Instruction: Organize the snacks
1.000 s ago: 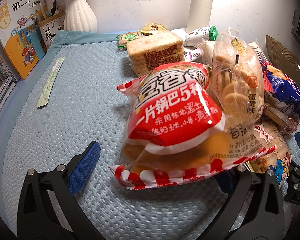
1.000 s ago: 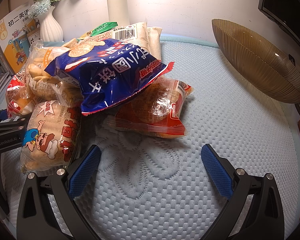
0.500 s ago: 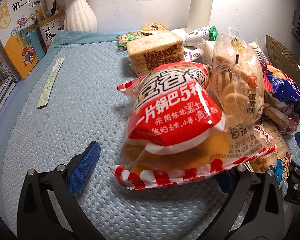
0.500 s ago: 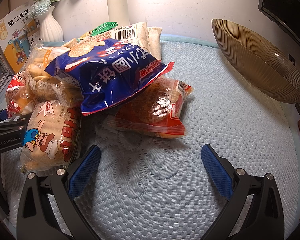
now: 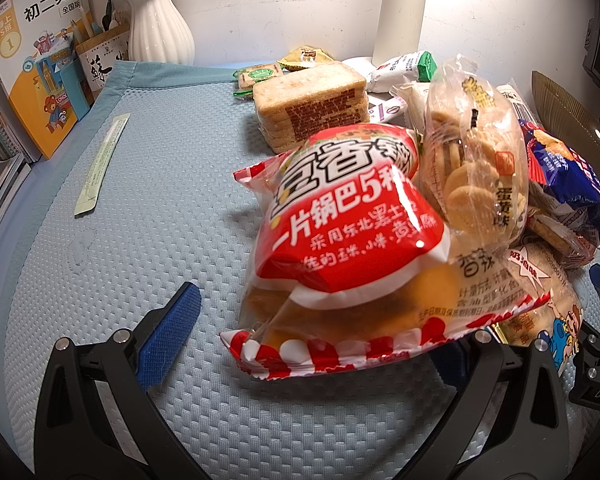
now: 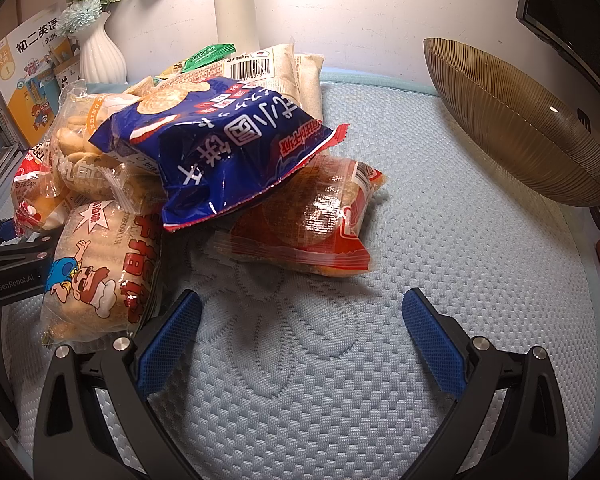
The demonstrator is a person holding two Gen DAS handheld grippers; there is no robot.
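My left gripper (image 5: 312, 336) and right gripper (image 6: 300, 324) both rest spread wide and empty beside the heaped snack bags (image 6: 220, 152), ready to sort them toward the bowl (image 6: 512, 128).

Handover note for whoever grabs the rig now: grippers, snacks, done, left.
Left gripper: open, low on the mat, the red rice-crust bag lying across its mouth, not clamped.
Right gripper: open, empty, on bare blue mat, facing the pile.
Snacks: all heaped together; blue cracker bag on top, leaning on the red cake pack; cartoon biscuit bag beside the right gripper's left finger.
Brown bowl: tilted at the right edge; its inside is not visible.
Done: nothing sorted.
Left: the whole pile.
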